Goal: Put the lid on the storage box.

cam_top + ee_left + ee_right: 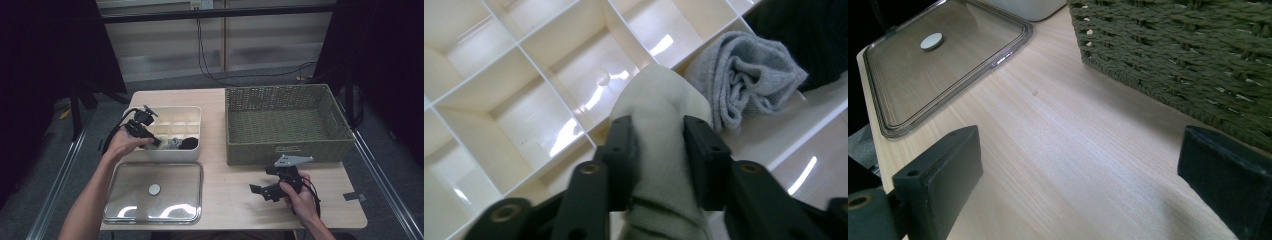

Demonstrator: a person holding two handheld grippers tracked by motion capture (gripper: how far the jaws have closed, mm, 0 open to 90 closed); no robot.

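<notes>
A white divided box (192, 114) stands on the wooden table, its cells (519, 90) glossy inside. My left gripper (148, 141) (658, 145) is over the box's front left part, shut on a rolled cream sock (659, 110). A rolled grey sock (749, 75) (175, 143) lies in a front cell, and a black sock (190, 143) (809, 30) lies in the cell beside it. My right gripper (262, 190) (1083, 180) rests low over the table's front right, open, with bare wood between its jaws.
A woven olive basket (287, 150) (1198, 55) stands at the right, close to the right gripper. A clear lid (155, 175) (973, 55) with a white knob (154, 189) lies in front of the box. Cables hang behind the table.
</notes>
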